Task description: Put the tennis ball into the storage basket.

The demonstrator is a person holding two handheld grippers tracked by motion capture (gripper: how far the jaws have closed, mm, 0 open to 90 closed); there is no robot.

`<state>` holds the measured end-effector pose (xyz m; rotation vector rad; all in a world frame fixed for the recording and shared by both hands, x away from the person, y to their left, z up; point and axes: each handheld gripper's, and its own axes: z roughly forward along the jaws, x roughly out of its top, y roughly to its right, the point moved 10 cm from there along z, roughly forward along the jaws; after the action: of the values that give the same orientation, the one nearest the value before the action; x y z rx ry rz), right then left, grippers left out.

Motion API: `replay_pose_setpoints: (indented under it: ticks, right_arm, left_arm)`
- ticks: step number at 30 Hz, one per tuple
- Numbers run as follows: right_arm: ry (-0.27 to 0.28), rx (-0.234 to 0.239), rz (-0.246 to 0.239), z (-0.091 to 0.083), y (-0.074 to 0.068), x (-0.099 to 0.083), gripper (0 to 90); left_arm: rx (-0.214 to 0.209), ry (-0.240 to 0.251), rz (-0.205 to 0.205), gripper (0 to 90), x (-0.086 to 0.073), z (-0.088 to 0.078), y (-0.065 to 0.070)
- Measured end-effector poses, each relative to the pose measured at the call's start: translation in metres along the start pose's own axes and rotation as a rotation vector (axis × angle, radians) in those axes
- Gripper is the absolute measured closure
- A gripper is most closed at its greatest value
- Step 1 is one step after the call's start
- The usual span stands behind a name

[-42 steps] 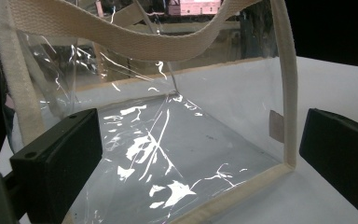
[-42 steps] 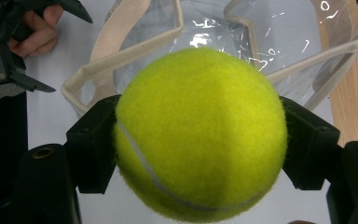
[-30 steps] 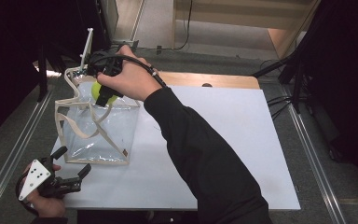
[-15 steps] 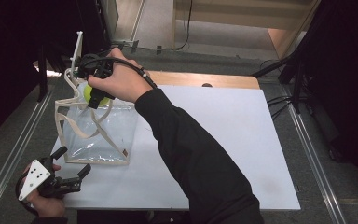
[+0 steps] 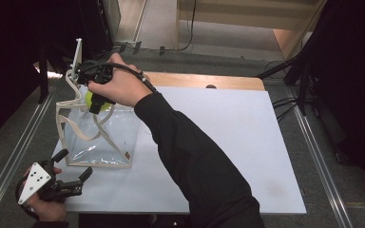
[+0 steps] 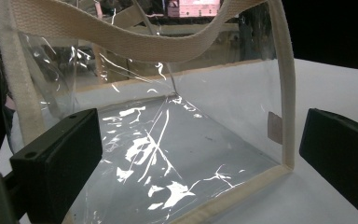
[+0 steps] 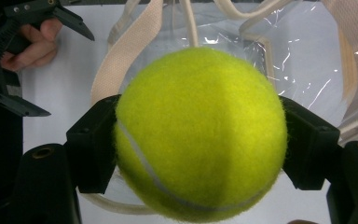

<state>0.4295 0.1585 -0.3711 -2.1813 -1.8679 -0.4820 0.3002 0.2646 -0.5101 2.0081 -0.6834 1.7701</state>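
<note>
Yellow-green tennis ball (image 7: 198,135) – above open clear bag (image 5: 100,137) – upright on table.

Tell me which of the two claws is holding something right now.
The right claw, raised over the clear bag: it grips a yellow tennis ball. The left claw stands open by the bag's near edge, holding nothing.

- bag (image 5: 100,137) mouth open upward, cloth handles (image 5: 83,126) loop across it, partly blocking
- right half of table (image 5: 247,142) bare, free passage
- left gripper (image 5: 69,178) just beside bag's near corner
</note>
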Motion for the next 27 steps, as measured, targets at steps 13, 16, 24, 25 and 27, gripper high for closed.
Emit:
replay_pose_setpoints:
  ticks: [13,16,24,25,27]
  right_arm:
    - [-0.007,-0.006,-0.004,-0.009,-0.001,-0.012,10.6]
    - [0.01,-0.014,0.012,-0.014,0.0,-0.015,9.4]
    - [0.039,-0.019,0.047,-0.023,0.005,-0.035,5.7]
    - [0.042,-0.019,0.049,-0.024,0.005,-0.038,3.8]
    - [0.044,-0.019,0.061,-0.026,0.006,-0.043,2.0]
  left_arm:
    - [0.002,-0.003,0.001,0.0,0.0,0.0,0.0]
    - [0.001,-0.003,0.001,0.0,0.0,0.0,0.0]
    - [0.003,-0.003,0.0,0.0,0.0,0.001,0.0]
    - [0.002,-0.002,0.0,0.0,0.0,0.001,0.0]
    - [0.003,-0.003,0.0,0.0,0.0,0.001,0.0]
